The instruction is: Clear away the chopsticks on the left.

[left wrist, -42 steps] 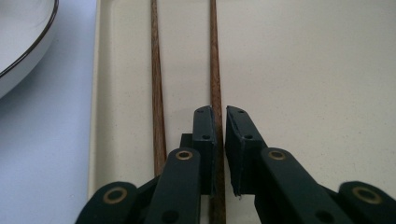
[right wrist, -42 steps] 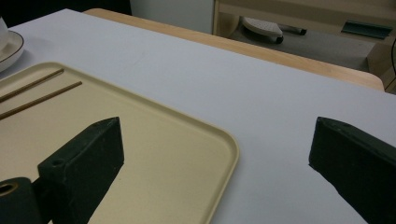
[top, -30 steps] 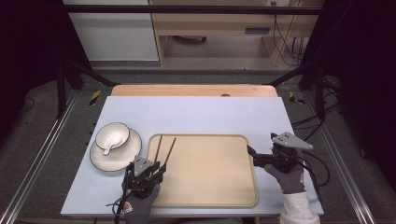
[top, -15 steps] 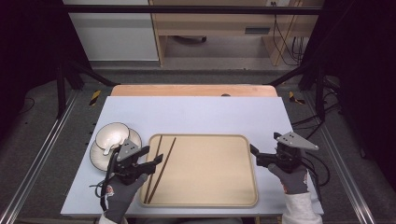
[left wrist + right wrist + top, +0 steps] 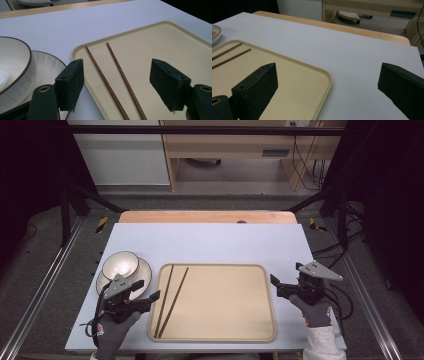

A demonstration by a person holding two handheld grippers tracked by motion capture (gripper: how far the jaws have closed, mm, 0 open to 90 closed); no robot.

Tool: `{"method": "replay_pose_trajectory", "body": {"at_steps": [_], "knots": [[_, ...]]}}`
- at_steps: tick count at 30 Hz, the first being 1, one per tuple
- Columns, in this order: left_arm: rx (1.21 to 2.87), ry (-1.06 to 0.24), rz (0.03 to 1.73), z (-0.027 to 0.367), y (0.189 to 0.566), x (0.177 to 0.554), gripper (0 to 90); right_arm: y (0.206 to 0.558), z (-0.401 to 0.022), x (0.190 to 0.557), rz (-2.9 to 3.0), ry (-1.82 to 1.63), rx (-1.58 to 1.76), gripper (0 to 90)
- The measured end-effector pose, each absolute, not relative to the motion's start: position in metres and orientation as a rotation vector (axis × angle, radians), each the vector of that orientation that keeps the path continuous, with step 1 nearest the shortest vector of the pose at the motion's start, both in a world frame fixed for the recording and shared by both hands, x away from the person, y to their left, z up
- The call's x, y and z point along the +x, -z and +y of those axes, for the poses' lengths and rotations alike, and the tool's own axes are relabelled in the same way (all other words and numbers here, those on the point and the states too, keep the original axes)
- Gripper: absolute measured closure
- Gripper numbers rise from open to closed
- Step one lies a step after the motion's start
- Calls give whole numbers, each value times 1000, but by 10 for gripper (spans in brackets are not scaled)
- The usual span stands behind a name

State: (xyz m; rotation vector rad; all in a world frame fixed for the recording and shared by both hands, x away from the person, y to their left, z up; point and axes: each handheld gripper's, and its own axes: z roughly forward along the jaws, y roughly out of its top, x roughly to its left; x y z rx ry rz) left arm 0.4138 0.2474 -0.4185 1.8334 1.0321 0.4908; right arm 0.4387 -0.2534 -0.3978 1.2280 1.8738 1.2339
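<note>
Dark floor and a pale cabinet front lie beyond the tabletop (image 5: 210, 242), a white sheet over a wooden top. On it sits a beige tray (image 5: 225, 332), and inside the tray's left margin lie two brown chopsticks (image 5: 172, 297), side by side and nearly parallel, spreading a little at the far ends. Their long axis runs from about 7 o'clock to 1 o'clock across the tray, near ends close to the front rim. Off the tray at 10 o'clock stands a white bowl (image 5: 120, 264) on a plate (image 5: 142, 270).

The left gripper (image 5: 145, 292) hovers just beside the tray's left edge, with the chopsticks toward 2 o'clock from it, very near. In the left gripper view the sticks run up between the two black pads (image 5: 71, 81), which stand well apart on either side and touch neither stick. Its jaws have just been opening, and nothing is gripped between them: the chopsticks rest on the tray on their own. The left hand (image 5: 112, 330) is clearly the nearer one to them.

The right gripper (image 5: 277, 287) waits at the tray's right edge, at 3 o'clock, well apart from the chopsticks. Its jaws are spread wide and empty, one pad (image 5: 258, 86) over the tray's corner and the other over bare tabletop.

Judging from this, the chopsticks have been set down, and any next move with them would call for a grip across their long axis by the left gripper
</note>
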Motion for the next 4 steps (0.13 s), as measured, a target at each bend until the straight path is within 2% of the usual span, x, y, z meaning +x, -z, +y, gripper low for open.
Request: {"method": "replay_pose_trajectory", "body": {"at_steps": [4], "knots": [[1847,-492,1026,249,421,413,273,400,-254,440,1880,-1224,1232,28]]}}
